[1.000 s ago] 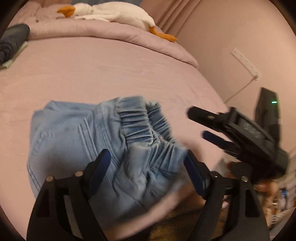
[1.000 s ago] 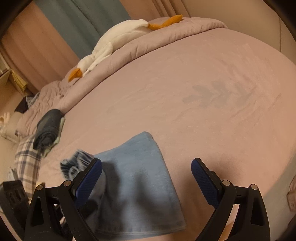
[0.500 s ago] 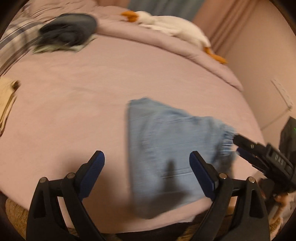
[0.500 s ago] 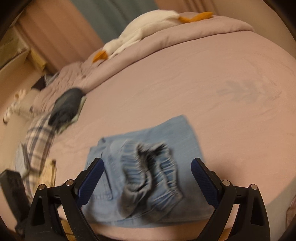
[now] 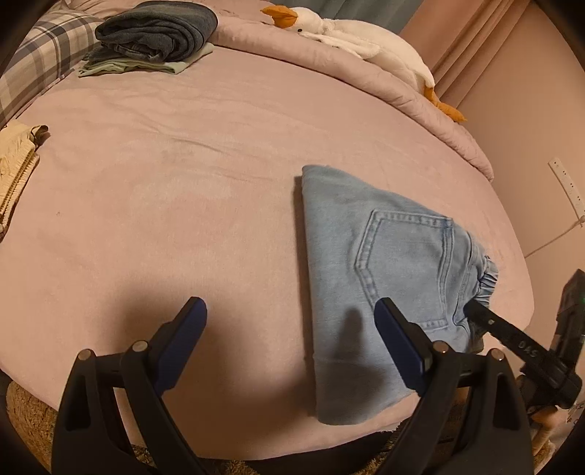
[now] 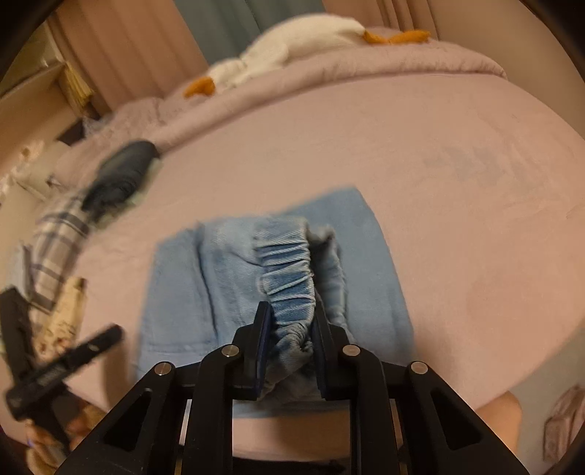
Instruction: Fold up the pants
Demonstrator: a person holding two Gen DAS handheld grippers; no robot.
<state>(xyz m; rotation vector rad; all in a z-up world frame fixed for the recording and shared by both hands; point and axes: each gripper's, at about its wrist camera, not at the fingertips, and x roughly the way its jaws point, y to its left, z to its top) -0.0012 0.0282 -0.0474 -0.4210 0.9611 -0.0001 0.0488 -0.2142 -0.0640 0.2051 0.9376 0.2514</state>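
Note:
Light blue denim pants (image 5: 384, 277) lie folded on the pink bed (image 5: 182, 182), back pocket up, near its front right edge. My left gripper (image 5: 292, 321) is open and empty, hovering just left of the pants. My right gripper (image 6: 290, 329) is shut on the elastic waistband of the pants (image 6: 289, 270), which bunches up between its fingers. The right gripper also shows in the left wrist view (image 5: 475, 312) at the waistband end of the pants. The left gripper appears at the left edge of the right wrist view (image 6: 65, 361).
A stack of folded dark clothes (image 5: 157, 33) sits at the far left of the bed, by a plaid pillow (image 5: 33, 58). A white goose plush (image 5: 358, 36) lies on the rolled duvet at the back. A beige garment (image 5: 14, 164) lies at the left edge.
My left gripper has let go of the pants and swung left, now open. My right gripper has closed on the waistband. The pants lie flatter, pocket side up.

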